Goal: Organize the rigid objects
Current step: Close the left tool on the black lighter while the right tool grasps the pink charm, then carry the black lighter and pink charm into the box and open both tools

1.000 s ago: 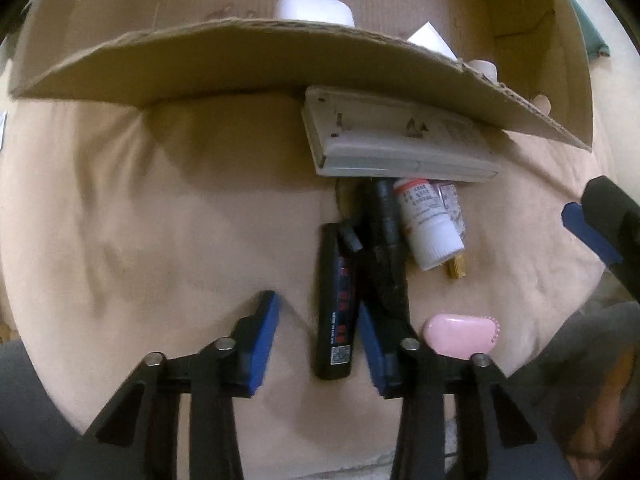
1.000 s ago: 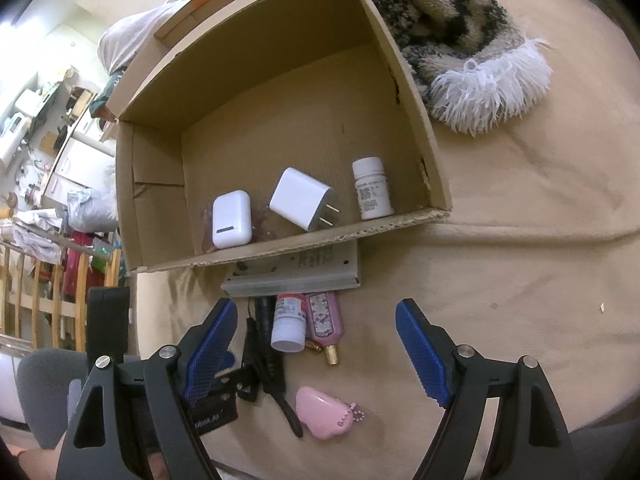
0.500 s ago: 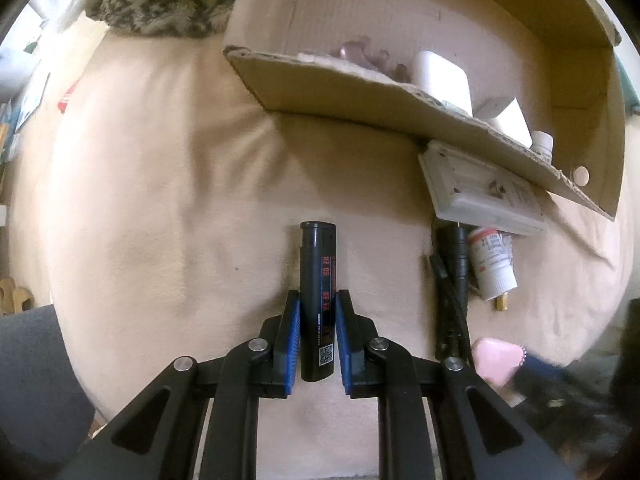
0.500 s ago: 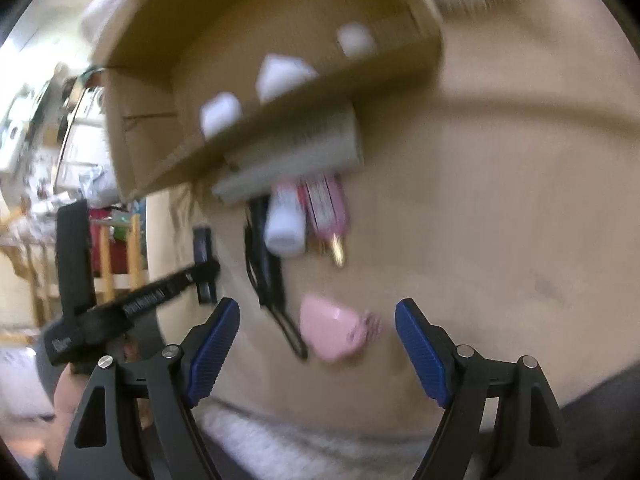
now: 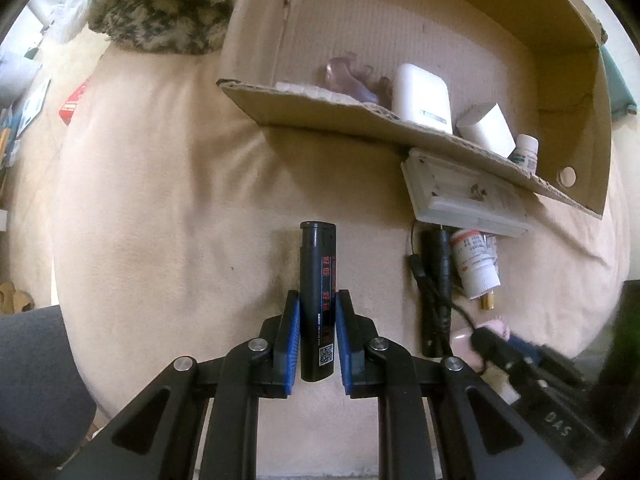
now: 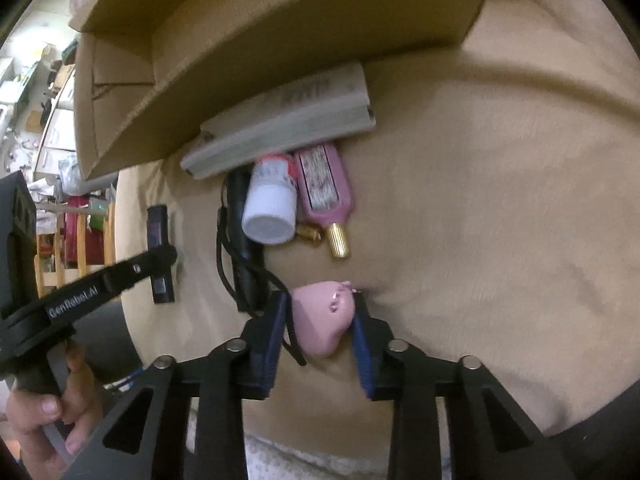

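My left gripper [image 5: 317, 312] is shut on a black lighter [image 5: 317, 280] and holds it over the beige cushion; the lighter also shows in the right wrist view [image 6: 160, 248]. My right gripper [image 6: 320, 312] is closed around a pink heart-shaped case [image 6: 323, 320] lying on the cushion. A cardboard box [image 5: 360, 114] holds a white earbud case [image 5: 420, 98], a white charger [image 5: 486, 134] and a small white bottle [image 5: 526, 152]. Against the box's front wall lie a grey remote [image 6: 280, 120], a white pill bottle [image 6: 270, 208], a pink bottle [image 6: 324, 188] and a black corded device [image 6: 244, 248].
A fuzzy patterned cloth [image 5: 160, 24] lies at the far left beside the box. The cushion's edge [image 5: 72, 320] drops off at the left. A small brass piece [image 6: 309, 234] lies by the pill bottle. Furniture and clutter stand beyond the cushion [image 6: 48, 120].
My left gripper shut on the black lighter and carried it left, away from the pile. My right gripper moved down to the pink case and closed around it.
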The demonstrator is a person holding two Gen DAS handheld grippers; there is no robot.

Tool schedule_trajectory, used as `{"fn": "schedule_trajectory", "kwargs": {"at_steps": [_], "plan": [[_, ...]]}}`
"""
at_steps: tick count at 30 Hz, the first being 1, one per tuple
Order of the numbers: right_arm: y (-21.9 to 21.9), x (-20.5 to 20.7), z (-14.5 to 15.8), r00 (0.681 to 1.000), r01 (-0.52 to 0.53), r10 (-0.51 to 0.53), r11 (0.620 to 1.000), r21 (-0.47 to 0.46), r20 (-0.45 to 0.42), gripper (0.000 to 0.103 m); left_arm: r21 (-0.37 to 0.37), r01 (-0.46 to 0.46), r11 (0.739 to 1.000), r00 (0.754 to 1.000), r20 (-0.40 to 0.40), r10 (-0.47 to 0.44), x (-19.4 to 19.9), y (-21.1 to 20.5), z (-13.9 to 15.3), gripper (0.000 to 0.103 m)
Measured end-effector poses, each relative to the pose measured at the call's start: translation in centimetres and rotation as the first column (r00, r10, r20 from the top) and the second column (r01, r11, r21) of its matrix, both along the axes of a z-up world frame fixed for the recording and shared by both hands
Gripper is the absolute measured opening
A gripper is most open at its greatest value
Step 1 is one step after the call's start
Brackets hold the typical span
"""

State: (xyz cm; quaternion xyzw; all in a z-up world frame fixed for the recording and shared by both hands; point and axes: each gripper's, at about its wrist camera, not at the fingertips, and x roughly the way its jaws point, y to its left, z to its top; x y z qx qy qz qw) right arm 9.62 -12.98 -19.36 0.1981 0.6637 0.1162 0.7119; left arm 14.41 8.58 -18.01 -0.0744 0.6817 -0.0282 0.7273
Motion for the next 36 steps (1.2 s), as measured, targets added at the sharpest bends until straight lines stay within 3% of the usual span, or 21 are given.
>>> {"fn": "schedule_trajectory", "kwargs": {"at_steps": [6,16,27,32,36], "plan": [[0.3,-0.1,2.4,0.992,-0.012,0.015,1.000,-0.022,0.122,0.016,0.017,-0.013,1.000,1.000,0.021,0.012,-0.6,-0.1,-0.4,0.015],[0.8,-1.1,6.5,0.958,-0.045,0.065,0.996,-0.077,0.279,0.015,-0.016,-0.030,0.999,0.999,0.038,0.031,-1.3,1.4,1.3,0.015],[-1.3,-1.8,13.0,0.857,0.012,0.006,0.999,-0.031,0.516,0.015,0.009,-0.069,0.998,0.970,0.235,0.065,-2.9,3.6,7.2,0.015],[-1.7,-1.0,14.6,0.829,0.021,-0.005,1.000,-0.022,0.559,0.015,0.018,-0.060,0.998,0.952,0.303,0.051,-2.7,2.8,9.3,0.015],[-1.9,-0.8,15.5,0.825,0.016,-0.020,1.000,0.012,0.564,0.015,0.042,-0.052,0.998,0.942,0.334,0.035,-2.6,2.4,9.1,0.015]]}}
